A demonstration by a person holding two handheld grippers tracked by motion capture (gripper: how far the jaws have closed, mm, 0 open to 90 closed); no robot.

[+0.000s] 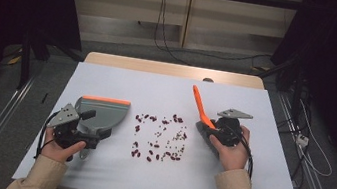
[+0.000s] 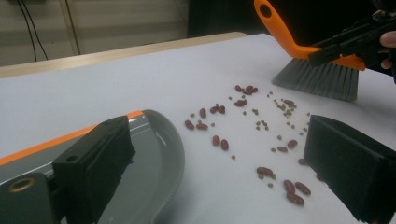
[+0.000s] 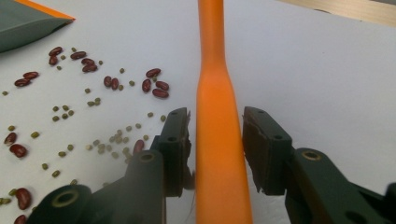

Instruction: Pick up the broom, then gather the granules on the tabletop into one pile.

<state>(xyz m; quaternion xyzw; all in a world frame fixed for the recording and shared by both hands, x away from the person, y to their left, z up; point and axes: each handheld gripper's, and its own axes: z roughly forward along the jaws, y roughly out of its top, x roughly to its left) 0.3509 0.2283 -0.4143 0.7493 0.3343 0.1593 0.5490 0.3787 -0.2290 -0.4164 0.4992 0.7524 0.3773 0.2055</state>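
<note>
A grey dustpan (image 1: 103, 112) with an orange front lip lies left of centre on the white table. My left gripper (image 1: 96, 126) is at its near end, jaws wide open; in the left gripper view one jaw is over the pan (image 2: 159, 154), the other over bare table. Red beans and small green beans (image 1: 160, 136) are scattered mid-table. An orange-handled brush (image 1: 199, 106) stands on its grey bristles (image 2: 317, 79) at their right. My right gripper (image 3: 215, 135) has the handle (image 3: 217, 102) between its pads, with a thin gap showing on each side.
The beans (image 2: 252, 126) lie between pan and brush. The table (image 1: 167, 87) has free white surface behind the beans and along the near edge. A wooden strip (image 1: 175, 70) runs along the far edge, with floor and cables beyond.
</note>
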